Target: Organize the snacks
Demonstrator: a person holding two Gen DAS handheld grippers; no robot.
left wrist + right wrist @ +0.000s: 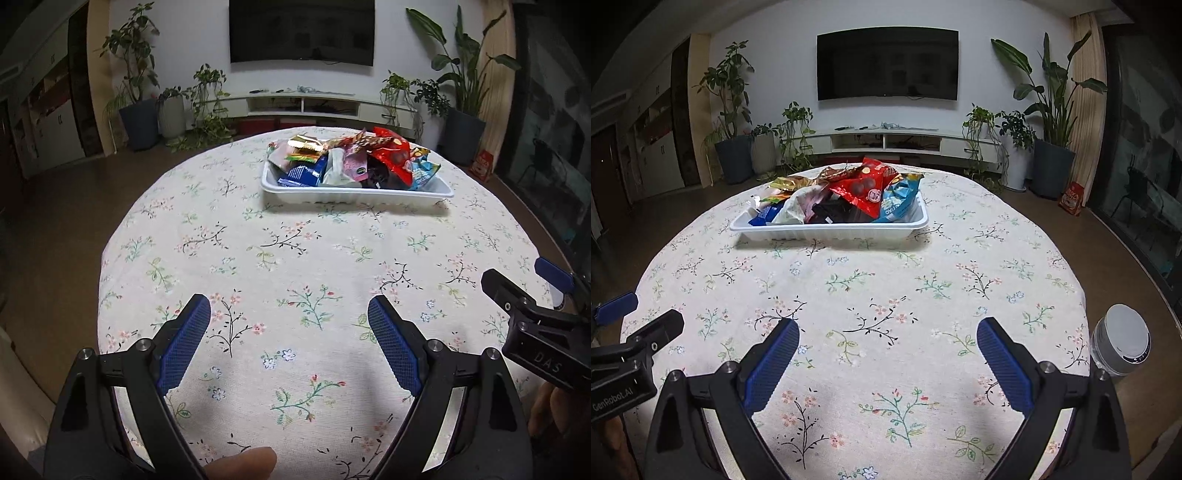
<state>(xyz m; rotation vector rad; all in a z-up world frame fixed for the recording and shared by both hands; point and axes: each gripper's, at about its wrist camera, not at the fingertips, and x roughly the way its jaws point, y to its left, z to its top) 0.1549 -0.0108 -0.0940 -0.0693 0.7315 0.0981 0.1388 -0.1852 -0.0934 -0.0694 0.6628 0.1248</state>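
Nearest, left gripper (289,328) and right gripper (888,345) side by side above the floral-clothed worktop (871,295), both spread wide, blue pads (184,347) holding nothing. Just right of the right gripper, a grey-lidded jar (1121,338). Well ahead of both grippers, a white tray (827,230) heaped with snack packets (864,190). Beyond, potted plants (729,110) and a wall television (886,62).

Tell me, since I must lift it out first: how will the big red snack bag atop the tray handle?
The red snack bag looks puffed and crinkly, so probably light and yielding. Its glossy film may slip. Perched on the heap in the white tray, it could shift neighbouring packets.
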